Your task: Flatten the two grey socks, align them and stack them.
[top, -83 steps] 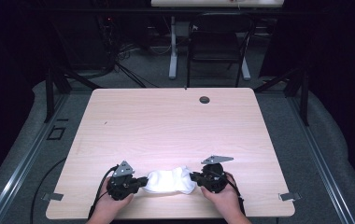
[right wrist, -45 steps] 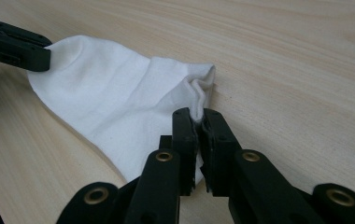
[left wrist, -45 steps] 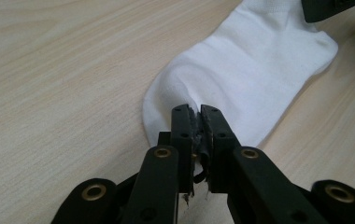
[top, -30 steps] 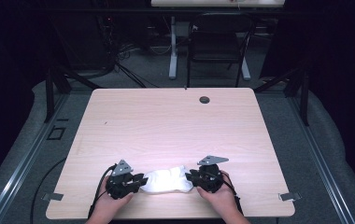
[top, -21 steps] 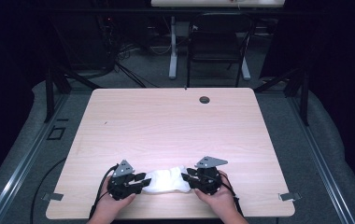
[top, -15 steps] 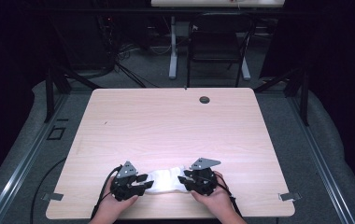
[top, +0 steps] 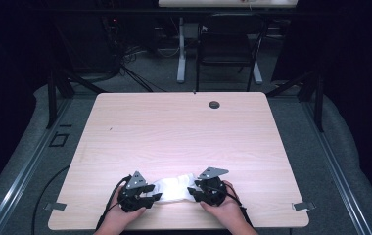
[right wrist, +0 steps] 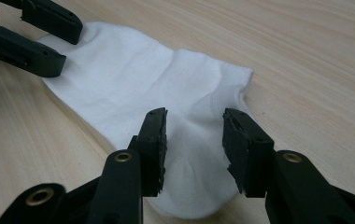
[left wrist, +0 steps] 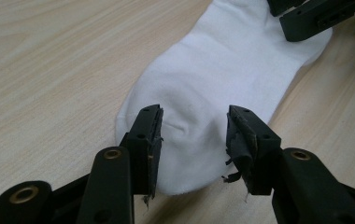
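Observation:
A white sock (top: 174, 187) lies flat on the wooden table (top: 184, 137) near its front edge, between my two grippers. My left gripper (top: 151, 197) stands open over one end of the sock (left wrist: 222, 79). Its jaws have just been opening, and its fingertips (left wrist: 194, 116) straddle the cloth without pressing it. My right gripper (top: 194, 191) stands open over the other end of the sock (right wrist: 133, 88); its jaws (right wrist: 194, 116) have also just been opening, with the sock's end below the gap. Each gripper view shows the other gripper at the sock's far end.
A round dark grommet (top: 214, 104) sits near the table's far edge. Beyond the table stand a black chair (top: 228, 44) and a desk leg. Small metal clips (top: 304, 206) mark the front corners.
Both hands have drawn a little closer together, so the sock spans less width. Both pairs of jaws have opened and let go of the sock's ends.

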`<state>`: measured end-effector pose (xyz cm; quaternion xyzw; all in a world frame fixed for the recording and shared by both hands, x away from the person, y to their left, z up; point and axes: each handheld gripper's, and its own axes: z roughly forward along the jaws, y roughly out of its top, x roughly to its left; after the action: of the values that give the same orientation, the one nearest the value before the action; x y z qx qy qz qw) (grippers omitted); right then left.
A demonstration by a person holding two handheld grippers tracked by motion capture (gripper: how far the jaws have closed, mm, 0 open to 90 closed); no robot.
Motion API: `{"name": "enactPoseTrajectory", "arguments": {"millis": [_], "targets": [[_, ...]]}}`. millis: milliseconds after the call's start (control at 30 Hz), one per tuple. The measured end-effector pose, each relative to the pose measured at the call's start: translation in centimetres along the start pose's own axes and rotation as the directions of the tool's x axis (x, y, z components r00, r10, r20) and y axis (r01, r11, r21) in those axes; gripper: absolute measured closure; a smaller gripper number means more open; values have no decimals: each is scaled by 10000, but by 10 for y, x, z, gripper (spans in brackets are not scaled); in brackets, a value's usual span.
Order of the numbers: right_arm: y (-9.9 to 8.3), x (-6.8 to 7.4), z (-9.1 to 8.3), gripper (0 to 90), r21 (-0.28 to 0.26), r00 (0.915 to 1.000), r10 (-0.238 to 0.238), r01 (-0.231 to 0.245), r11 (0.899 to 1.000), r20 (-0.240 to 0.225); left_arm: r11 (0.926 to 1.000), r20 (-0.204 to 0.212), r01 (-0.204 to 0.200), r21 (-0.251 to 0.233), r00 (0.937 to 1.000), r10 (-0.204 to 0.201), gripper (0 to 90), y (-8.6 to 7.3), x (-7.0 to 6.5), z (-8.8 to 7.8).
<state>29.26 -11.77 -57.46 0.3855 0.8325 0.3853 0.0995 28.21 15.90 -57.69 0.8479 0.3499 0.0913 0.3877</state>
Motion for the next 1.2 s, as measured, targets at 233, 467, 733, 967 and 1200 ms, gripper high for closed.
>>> {"name": "enactPoseTrajectory", "arguments": {"millis": [233, 467, 733, 967, 1200], "targets": [[-2, 1, 1, 600, 38, 10000, 3, -3, 10000, -6, 10000, -22, -98, -19, 9999, 98, 554, -1, 0, 1], [-4, 0, 0, 605, 4, 9999, 129, -129, 9999, -85, 9999, -24, -96, -57, 10000, 96, 560, -1, 1, 2], [-3, -1, 2, 611, -33, 9995, 328, -328, 9995, -24, 9998, -100, 14, -188, 9999, -16, 564, 2, 8, 6], [0, -3, 5, 615, -63, 9992, 381, -380, 9993, 138, 9994, -215, 45, -345, 9998, -52, 569, 7, 16, 12], [2, -7, 7, 615, -135, 9985, 512, -509, 9986, 206, 9988, -221, 138, -479, 9996, -148, 571, 10, 22, 16]]}}
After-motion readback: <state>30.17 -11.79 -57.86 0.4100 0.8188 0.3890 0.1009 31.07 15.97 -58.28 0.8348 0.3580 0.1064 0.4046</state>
